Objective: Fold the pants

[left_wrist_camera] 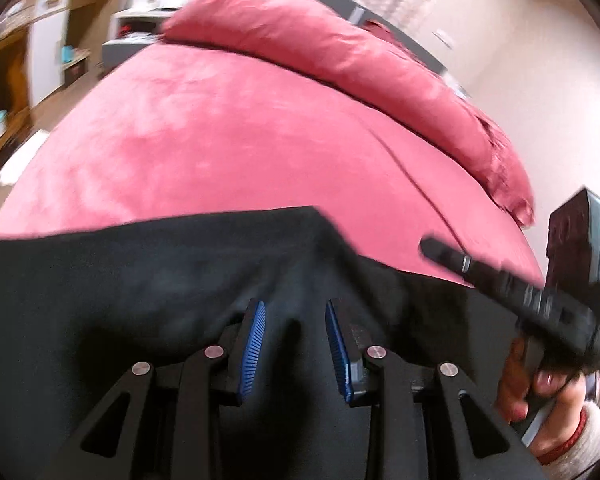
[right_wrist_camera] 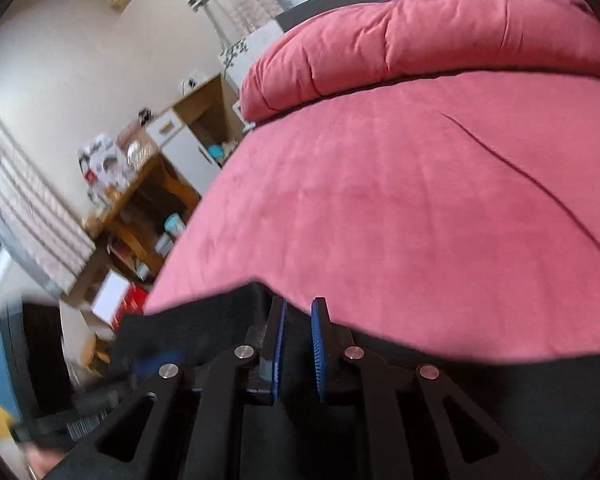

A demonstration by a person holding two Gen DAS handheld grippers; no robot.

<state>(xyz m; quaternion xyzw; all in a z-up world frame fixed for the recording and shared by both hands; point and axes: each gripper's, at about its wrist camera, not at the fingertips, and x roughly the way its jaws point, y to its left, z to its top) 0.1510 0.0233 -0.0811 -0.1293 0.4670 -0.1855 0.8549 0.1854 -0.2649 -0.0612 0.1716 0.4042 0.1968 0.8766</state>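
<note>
The black pants (left_wrist_camera: 160,280) lie on the red bed (left_wrist_camera: 220,140), filling the lower part of the left wrist view. My left gripper (left_wrist_camera: 296,312) hovers over the pants with its blue pads (left_wrist_camera: 256,344) apart and nothing between them. In the right wrist view the pants (right_wrist_camera: 220,320) run along the bottom edge of the bed (right_wrist_camera: 400,220). My right gripper (right_wrist_camera: 299,312) sits at the pants' far edge, its blue pads (right_wrist_camera: 279,344) a small gap apart with dark cloth below them; whether it grips cloth is unclear. The right gripper's body (left_wrist_camera: 540,300) shows at right in the left wrist view.
A rolled red duvet (left_wrist_camera: 360,60) lies across the head of the bed, and also shows in the right wrist view (right_wrist_camera: 420,40). Wooden shelves with clutter (right_wrist_camera: 140,200) stand beside the bed. A pale wall (left_wrist_camera: 540,60) is on the other side.
</note>
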